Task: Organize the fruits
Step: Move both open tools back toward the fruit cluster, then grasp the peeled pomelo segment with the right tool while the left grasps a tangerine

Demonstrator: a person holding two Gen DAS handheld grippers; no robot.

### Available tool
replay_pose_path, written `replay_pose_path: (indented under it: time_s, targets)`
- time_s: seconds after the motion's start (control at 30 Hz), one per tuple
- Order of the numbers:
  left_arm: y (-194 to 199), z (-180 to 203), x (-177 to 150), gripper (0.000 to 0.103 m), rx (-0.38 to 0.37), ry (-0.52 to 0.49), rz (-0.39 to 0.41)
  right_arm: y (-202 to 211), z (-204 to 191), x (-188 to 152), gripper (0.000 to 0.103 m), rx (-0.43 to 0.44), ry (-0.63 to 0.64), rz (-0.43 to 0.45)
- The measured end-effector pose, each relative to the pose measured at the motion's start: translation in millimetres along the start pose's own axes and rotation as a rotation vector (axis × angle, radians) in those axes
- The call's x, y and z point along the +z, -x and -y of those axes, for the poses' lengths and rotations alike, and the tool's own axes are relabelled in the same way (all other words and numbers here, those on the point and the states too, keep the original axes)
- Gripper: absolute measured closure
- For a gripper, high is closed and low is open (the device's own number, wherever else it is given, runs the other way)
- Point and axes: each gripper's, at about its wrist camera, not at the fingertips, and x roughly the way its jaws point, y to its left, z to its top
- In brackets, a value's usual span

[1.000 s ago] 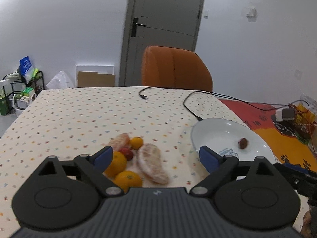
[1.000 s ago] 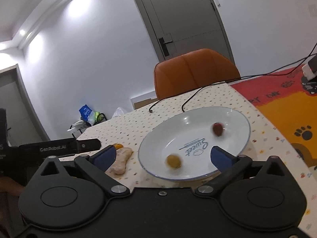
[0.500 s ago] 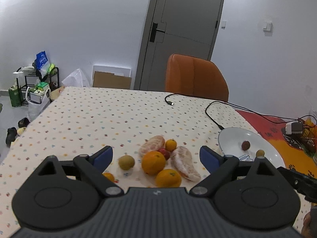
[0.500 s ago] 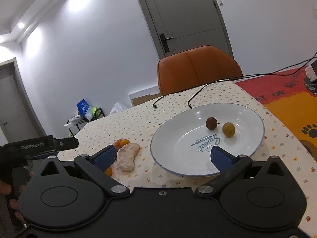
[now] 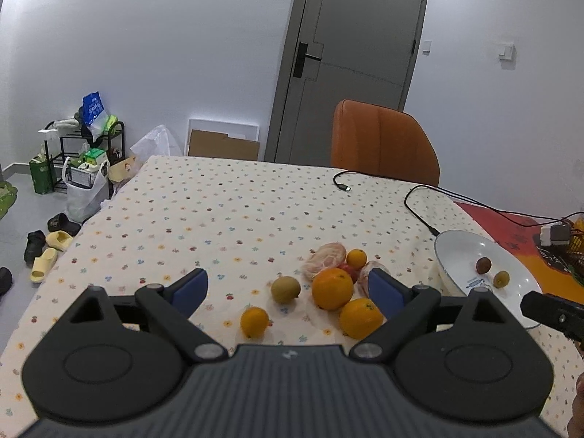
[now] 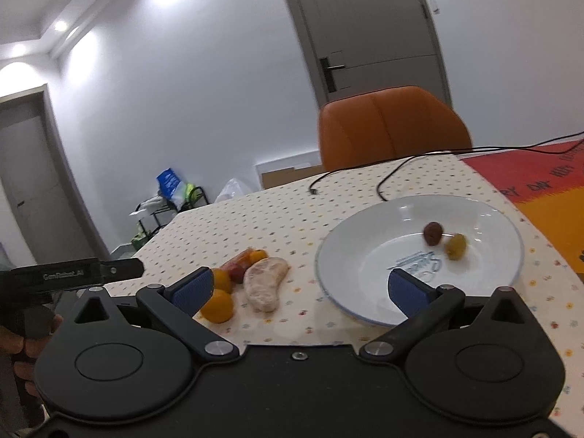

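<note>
While both claws hang above dotted tablecloth (image 5: 226, 211), left gripper (image 5: 288, 288) spread wide, empty; right gripper (image 6: 299, 288) likewise apart, empty. Fruit pile (image 5: 330, 284) left of white plate (image 6: 383, 241): oranges, peeled segments, greenish fruit. Plate holds dark red fruit (image 6: 433, 233) touching yellow-green fruit (image 6: 456, 245). Black cable (image 5: 419, 204) lies behind plate; orange chair (image 5: 383, 142) beyond it.
</note>
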Motion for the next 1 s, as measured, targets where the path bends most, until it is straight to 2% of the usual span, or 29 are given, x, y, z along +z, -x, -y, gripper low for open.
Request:
replay_pose_path:
  time_s: [0.37, 0.63, 0.7, 0.93, 1.0]
  targets:
    - [-4.4, -14.1, -6.8, 0.010, 0.011, 0.005, -0.019, -16.9, -18.0, -2.0, 0.002, 0.045, 0.033, -0.058]
    - [-13.3, -19.9, -8.5, 0.013, 0.014, 0.008, -0.026, -36.3, -27.4, -1.7, 0.025, 0.078, 0.047, -0.111]
    - [-18.0, -20.6, -9.5, 0.015, 0.013, 0.007, -0.034, -42.9, -28.7, -2.9, 0.030, 0.086, 0.048, -0.131]
    - [-34.5, -21.9, -10.6, 0.022, 0.009, 0.008, -0.062, -67.2, -23.7, -4.3, 0.056, 0.115, 0.000, -0.196]
    - [-38.3, -21.8, -11.1, 0.026, 0.005, 0.008, -0.071, -73.1, -22.0, -3.3, 0.058, 0.117, -0.013, -0.207]
